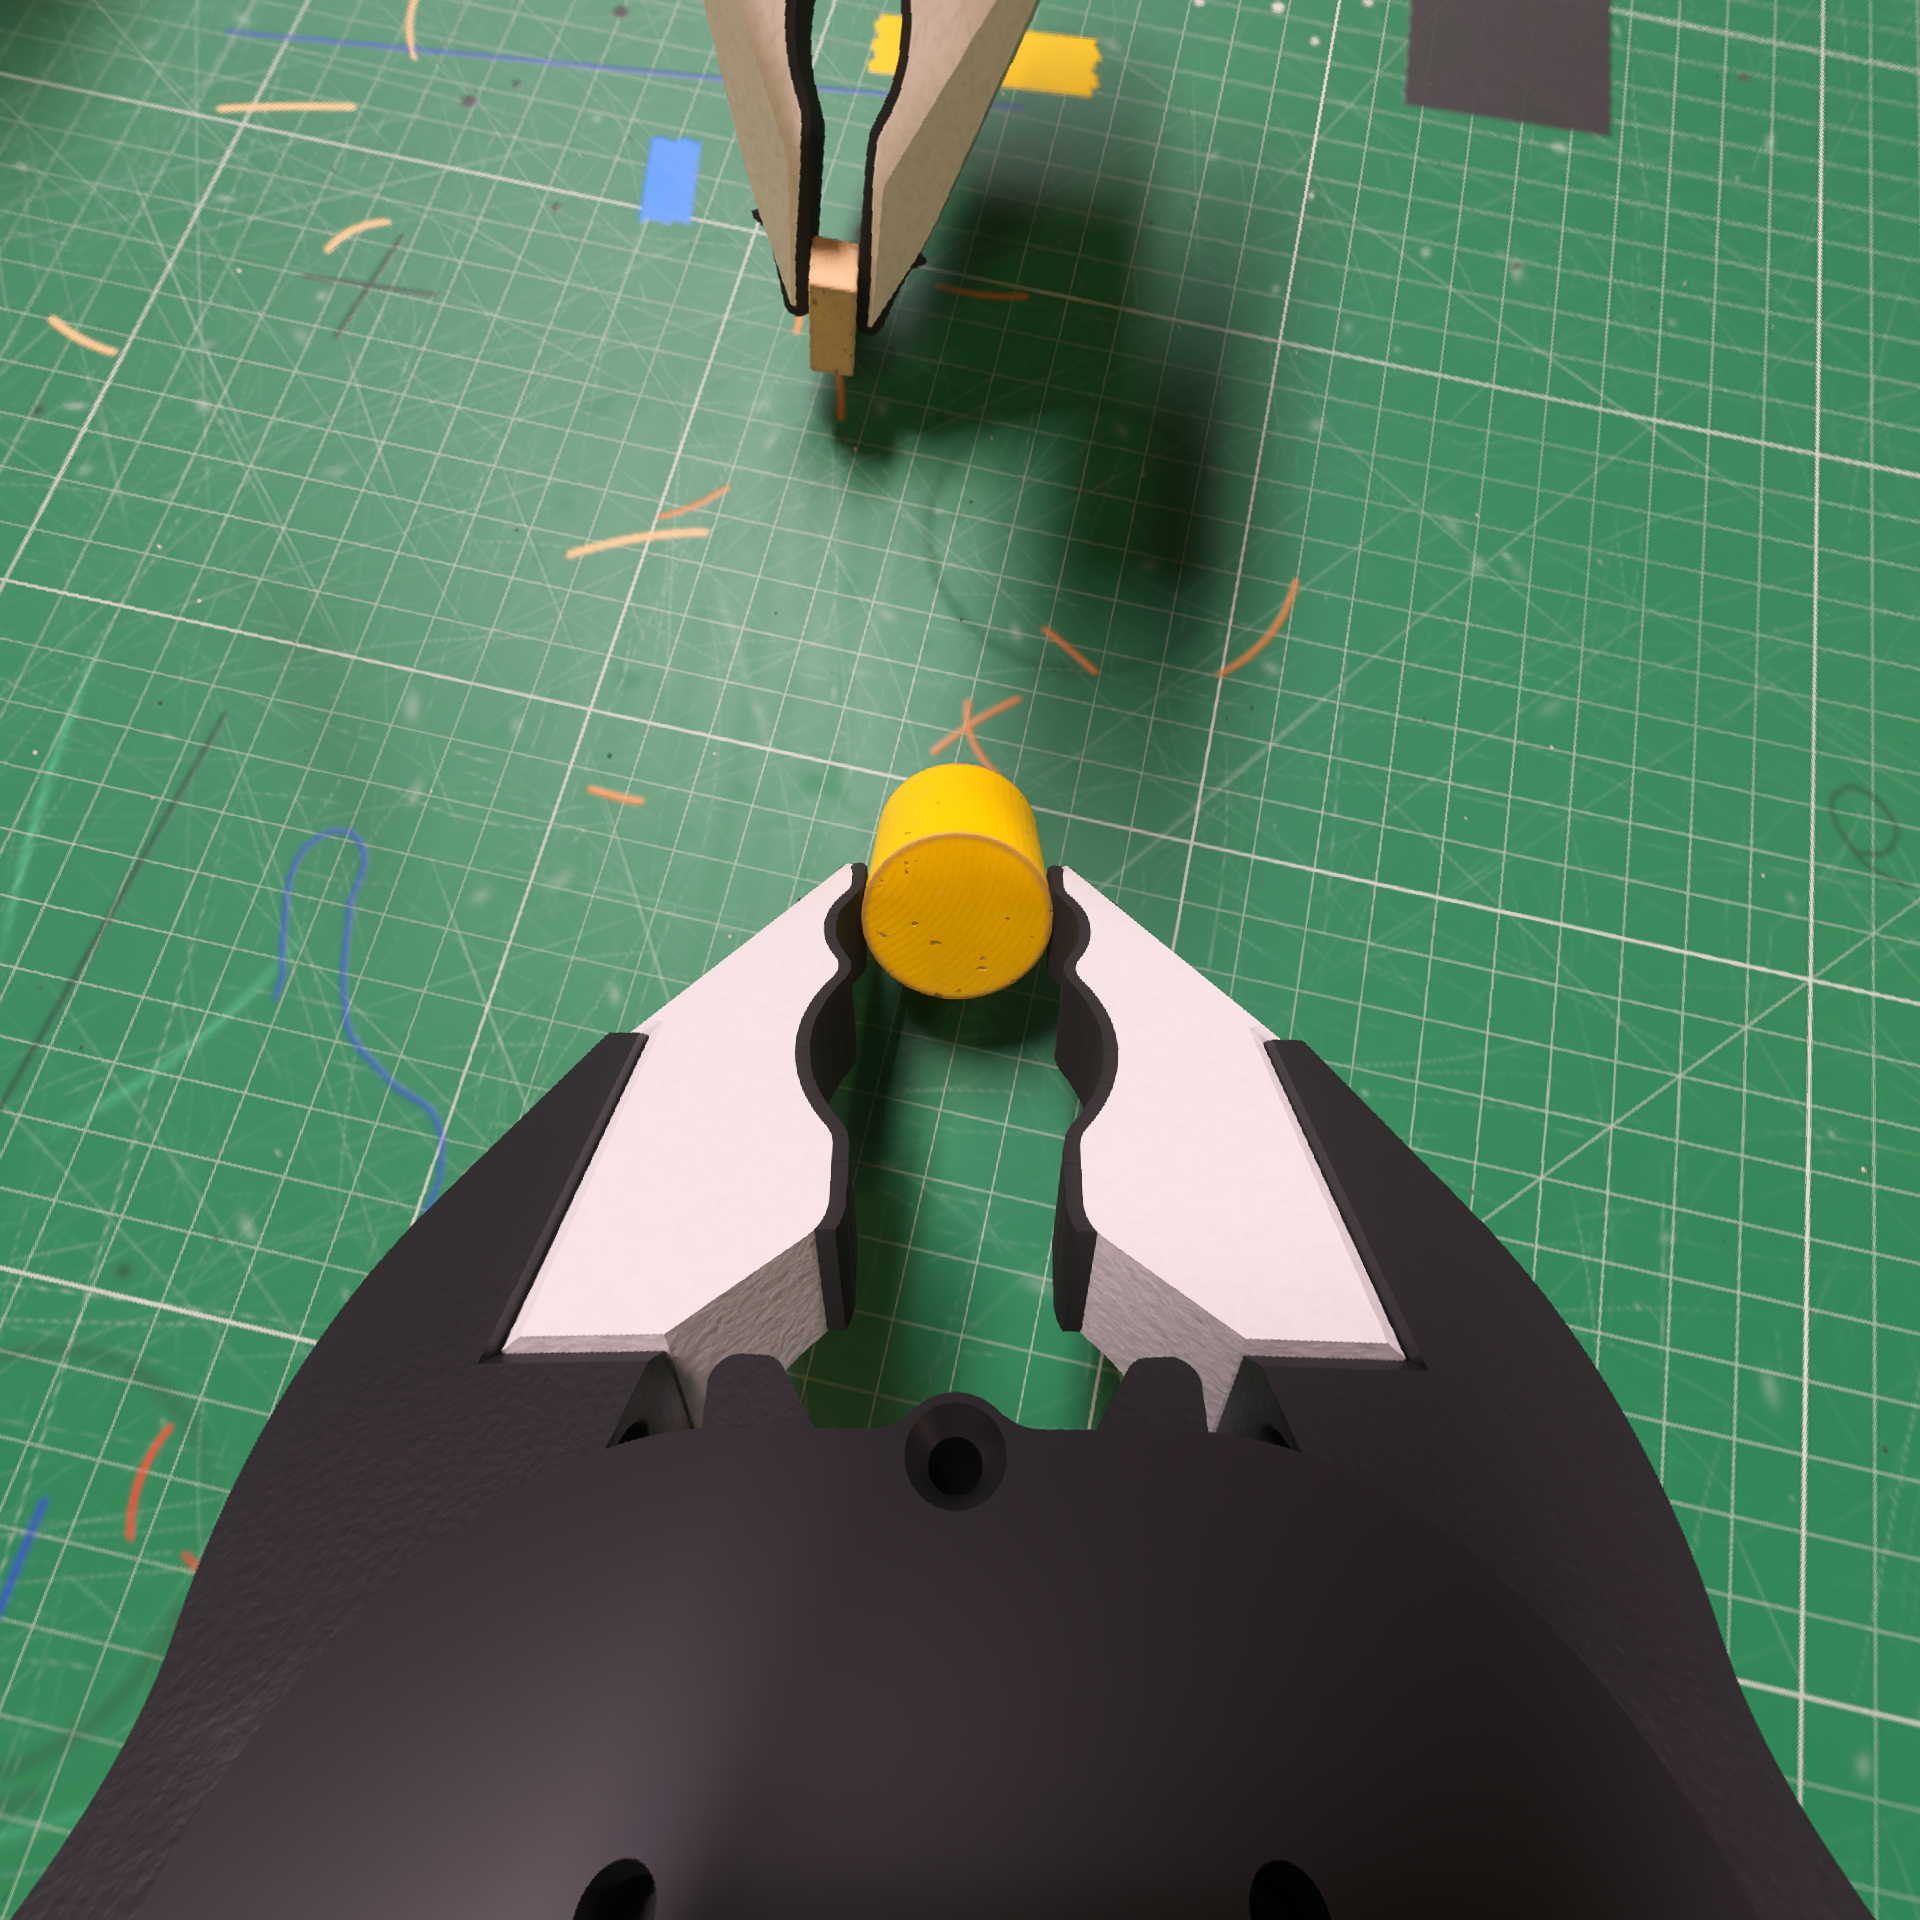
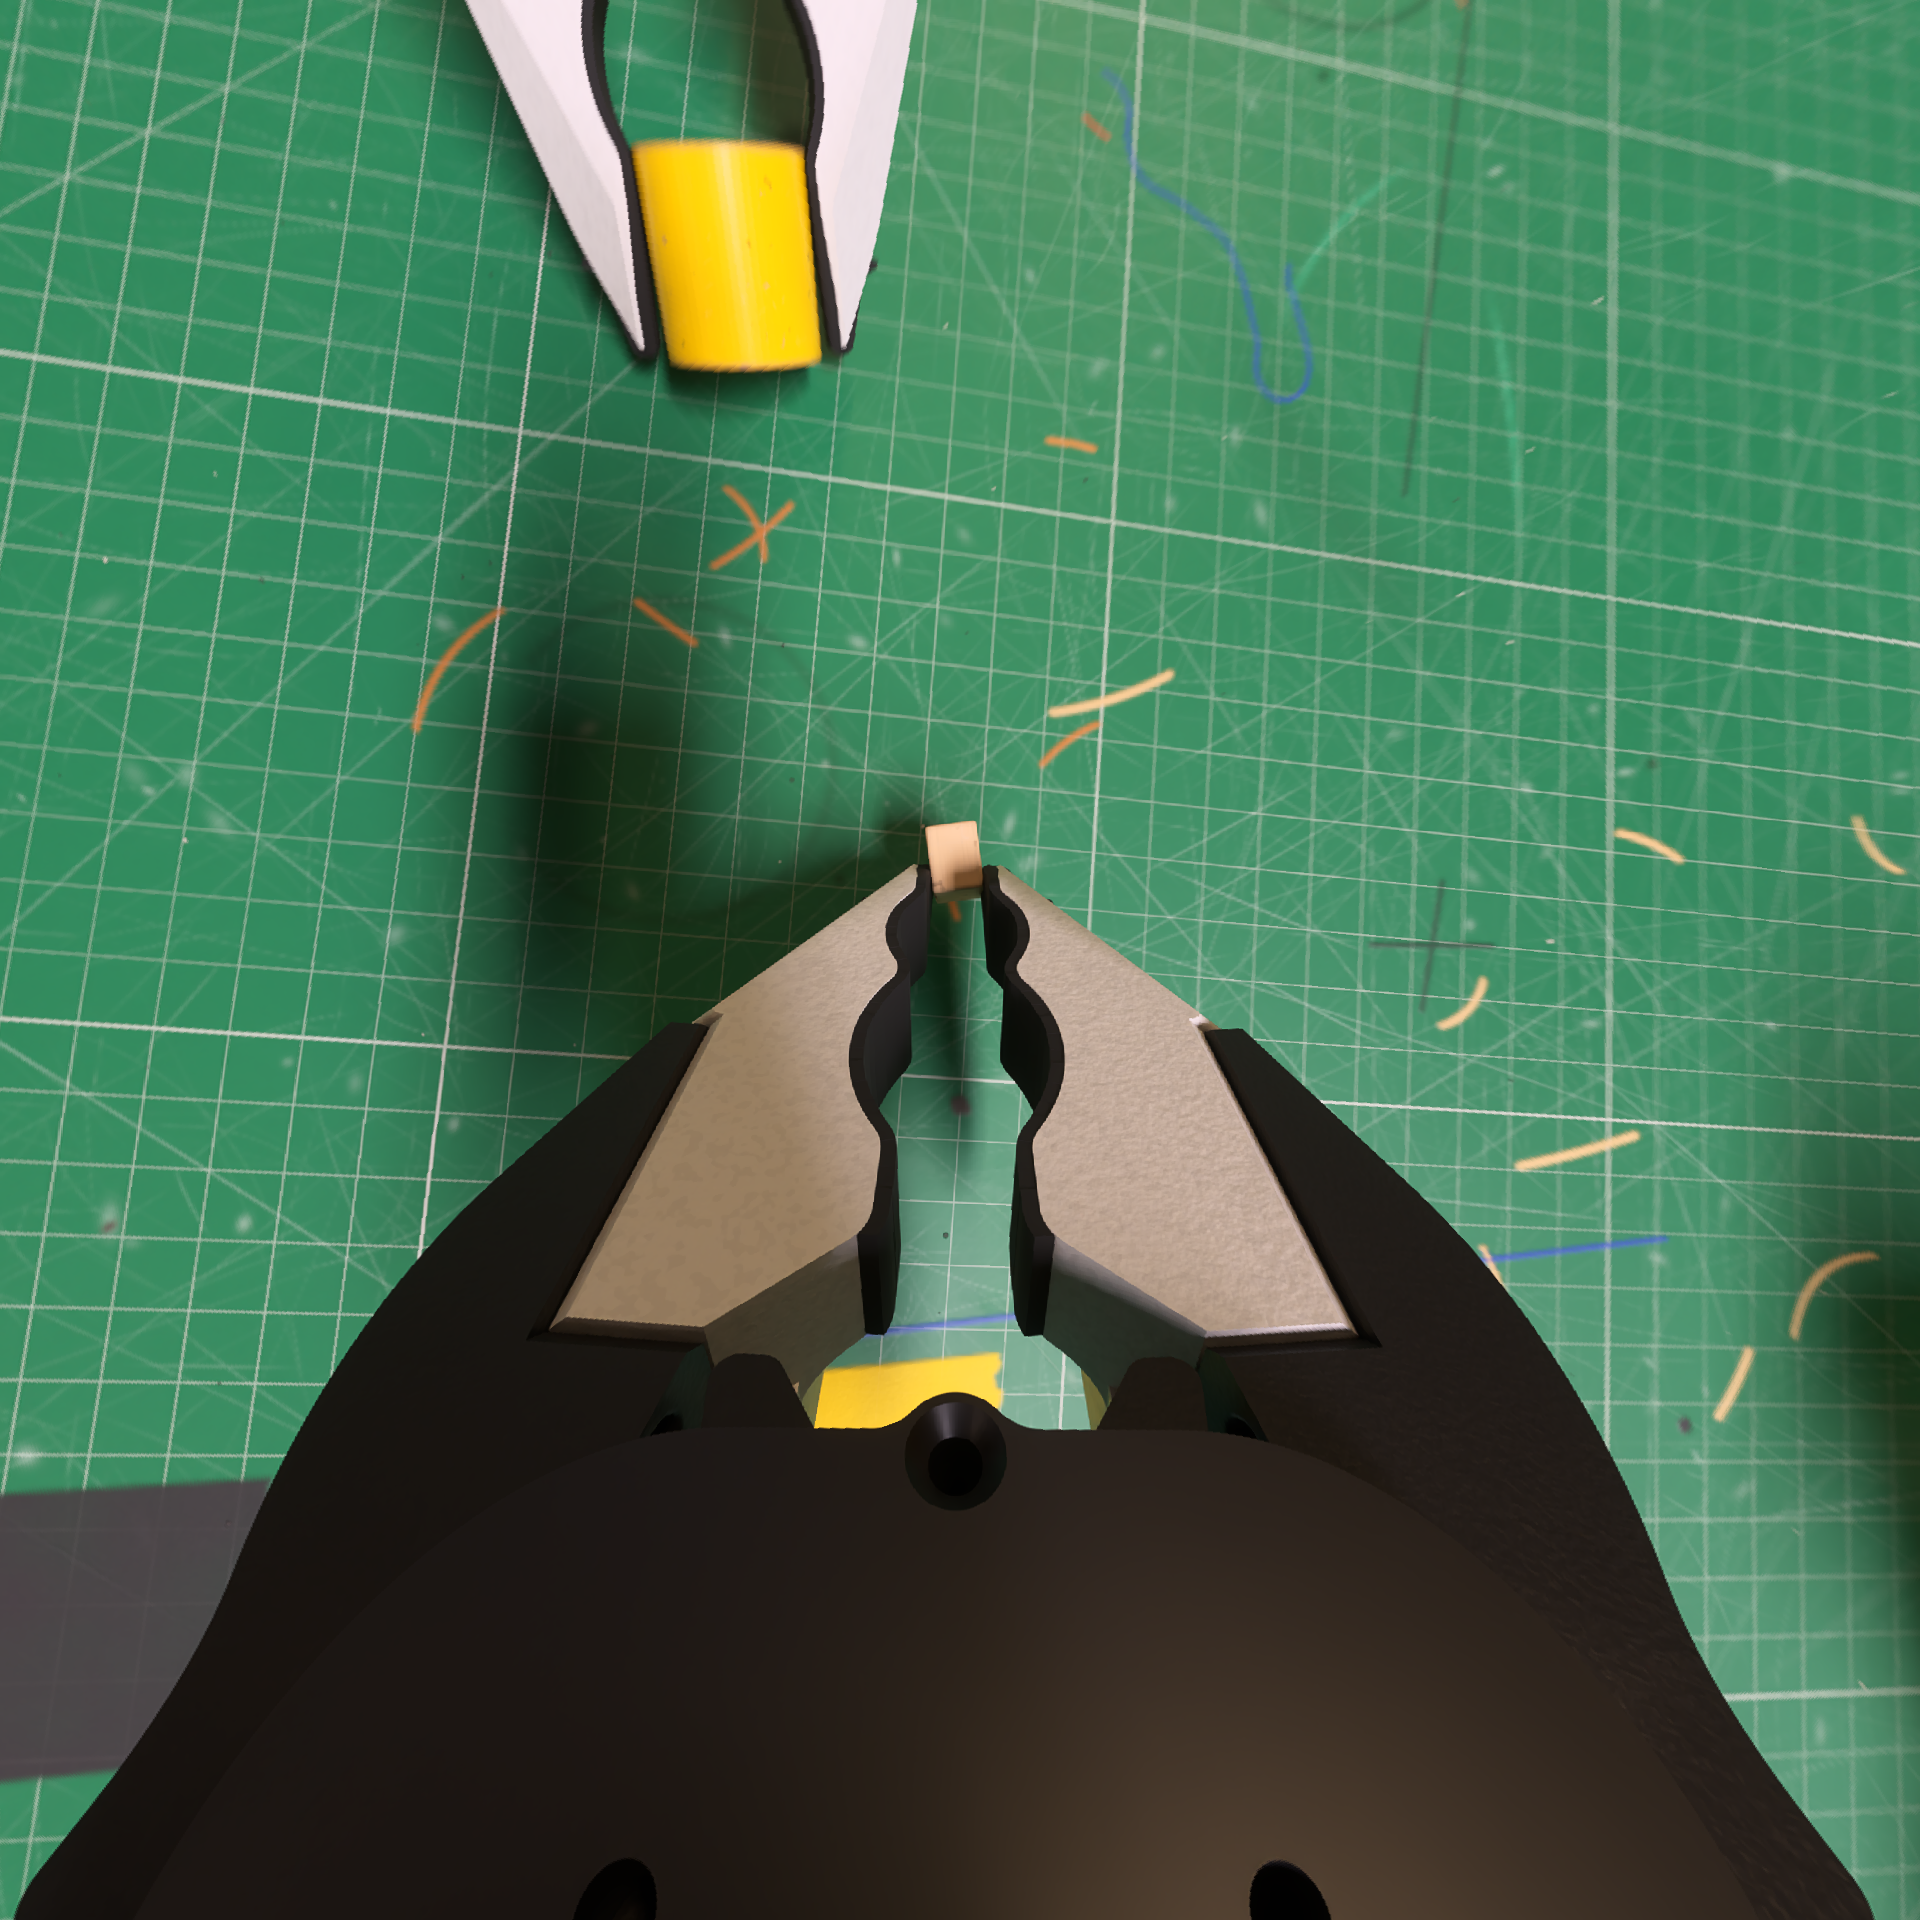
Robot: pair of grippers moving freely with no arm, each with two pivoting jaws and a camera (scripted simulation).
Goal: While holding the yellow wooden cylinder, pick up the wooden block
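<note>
Yellow wood fills the tips of the left gripper (image 1: 956,904): the yellow wooden cylinder (image 1: 956,894) lies crosswise between the two fingers, one round end facing back along them, both pads pressed to its curved sides, and it looks to be off the green bench (image 1: 416,623), with shade beneath it. Ahead of those fingers, well apart, the right gripper (image 2: 954,881) points down with its fingers drawn close on the wooden block (image 2: 953,858), a small pale piece pinched at the very tips, part of it standing out beyond them. From the left wrist view the block's lower end hangs below the fingertips and seems clear of the bench, though its shadow sits close under it, so the lift, as I judge it, is only just begun. Both holds being made, the step in hand is raising the block. What comes next calls for a straight, slow rise with the pinch kept firm, since so little of the block is held, and for the left fingers to stay clamped and level
</note>
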